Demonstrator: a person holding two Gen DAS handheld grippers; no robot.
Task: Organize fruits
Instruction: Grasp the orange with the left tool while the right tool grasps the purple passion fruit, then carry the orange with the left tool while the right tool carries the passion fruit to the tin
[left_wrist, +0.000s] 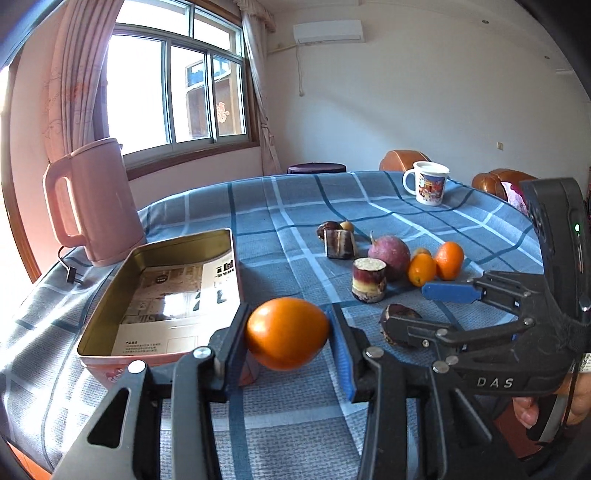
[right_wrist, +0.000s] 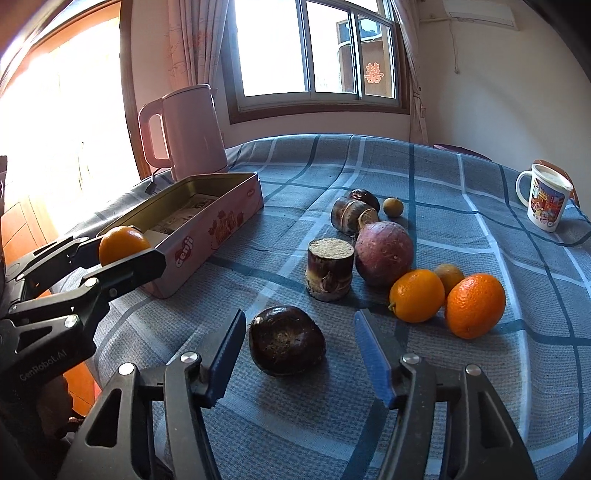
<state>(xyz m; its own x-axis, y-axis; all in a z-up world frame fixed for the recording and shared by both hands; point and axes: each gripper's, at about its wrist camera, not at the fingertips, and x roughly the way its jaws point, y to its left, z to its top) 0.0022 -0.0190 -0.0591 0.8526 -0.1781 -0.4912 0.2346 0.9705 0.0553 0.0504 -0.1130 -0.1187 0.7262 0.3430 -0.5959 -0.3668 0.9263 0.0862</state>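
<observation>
While the left gripper (left_wrist: 288, 334) pinches a firm, smooth orange (left_wrist: 287, 333) across its middle beside the tin's (right_wrist: 207, 236) near corner, the right gripper (right_wrist: 299, 354) gapes empty around a hard, slippery-looking chestnut (right_wrist: 286, 339) toward the table's (right_wrist: 480, 387) near edge.

The left gripper (left_wrist: 288, 334) is held level, its jaws closed on an orange (left_wrist: 287, 333). The right gripper (right_wrist: 299, 354) is held low with jaws spread wide, a hand (left_wrist: 554, 402) seen at its grip.
</observation>
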